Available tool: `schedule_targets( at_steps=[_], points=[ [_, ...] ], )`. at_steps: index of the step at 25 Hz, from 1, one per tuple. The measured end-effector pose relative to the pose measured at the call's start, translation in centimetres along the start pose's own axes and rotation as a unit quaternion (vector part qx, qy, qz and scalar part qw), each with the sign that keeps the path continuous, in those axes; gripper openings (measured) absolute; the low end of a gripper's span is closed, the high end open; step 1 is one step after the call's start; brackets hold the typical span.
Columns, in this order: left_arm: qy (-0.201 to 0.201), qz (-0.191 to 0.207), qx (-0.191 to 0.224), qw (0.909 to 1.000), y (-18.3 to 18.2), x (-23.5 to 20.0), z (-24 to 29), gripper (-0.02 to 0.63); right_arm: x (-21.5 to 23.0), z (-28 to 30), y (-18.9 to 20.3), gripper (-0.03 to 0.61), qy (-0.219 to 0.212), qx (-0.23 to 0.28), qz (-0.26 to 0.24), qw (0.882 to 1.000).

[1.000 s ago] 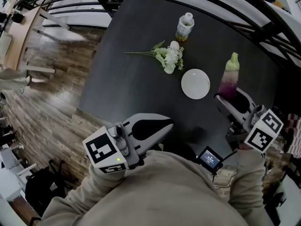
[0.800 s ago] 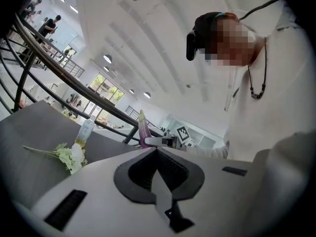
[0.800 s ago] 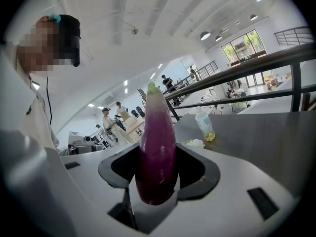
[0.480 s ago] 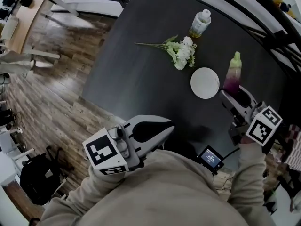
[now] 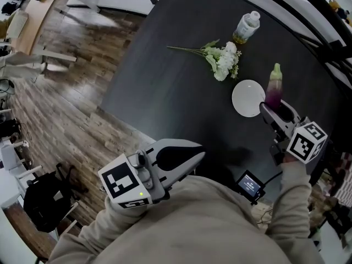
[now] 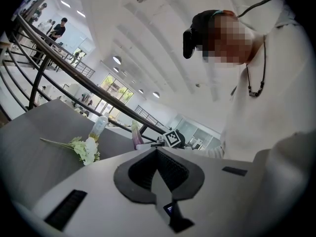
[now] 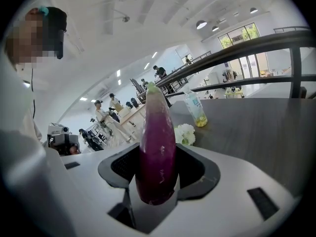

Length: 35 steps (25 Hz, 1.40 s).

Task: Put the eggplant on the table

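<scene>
While the right gripper is holding: its jaws are pinching the eggplant by its fat end, in the air just beside the plate.
Left gripper: jaws are pressing together, empty.
Setting down: aiming for bare table and releasing only once the eggplant is resting looks safest.
Plate: lying empty.
Bottle: holding yellowish liquid.

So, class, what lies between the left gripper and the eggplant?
In the head view: a stretch of bare dark table, then the white plate, which sits close beside the eggplant held in the right gripper.
</scene>
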<state>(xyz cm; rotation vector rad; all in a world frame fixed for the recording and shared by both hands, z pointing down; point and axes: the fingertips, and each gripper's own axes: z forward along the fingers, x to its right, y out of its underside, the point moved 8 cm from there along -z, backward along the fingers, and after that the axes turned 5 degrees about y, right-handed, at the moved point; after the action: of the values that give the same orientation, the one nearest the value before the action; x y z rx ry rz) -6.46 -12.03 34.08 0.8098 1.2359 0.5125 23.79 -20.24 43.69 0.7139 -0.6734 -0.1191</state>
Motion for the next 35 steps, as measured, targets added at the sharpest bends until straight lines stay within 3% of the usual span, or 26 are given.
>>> schedule_targets(
  at_steps=[10,24,35],
  points=[
    [-0.033,-0.015,0.017,0.9992,0.4,-1.2,-2.1,0.005,2.7,2.0,2.4,0.227,0.026,-0.033,0.024,0.999],
    [-0.049,-0.028,0.02,0.9982,1.4,-1.3,-3.1,0.005,7.2,6.9,6.4,0.227,0.08,-0.111,0.048,0.989],
    [-0.056,-0.033,0.025,0.9976,1.8,-1.4,-3.3,0.005,9.6,9.8,9.2,0.228,0.128,-0.184,0.014,0.974]
  ],
)
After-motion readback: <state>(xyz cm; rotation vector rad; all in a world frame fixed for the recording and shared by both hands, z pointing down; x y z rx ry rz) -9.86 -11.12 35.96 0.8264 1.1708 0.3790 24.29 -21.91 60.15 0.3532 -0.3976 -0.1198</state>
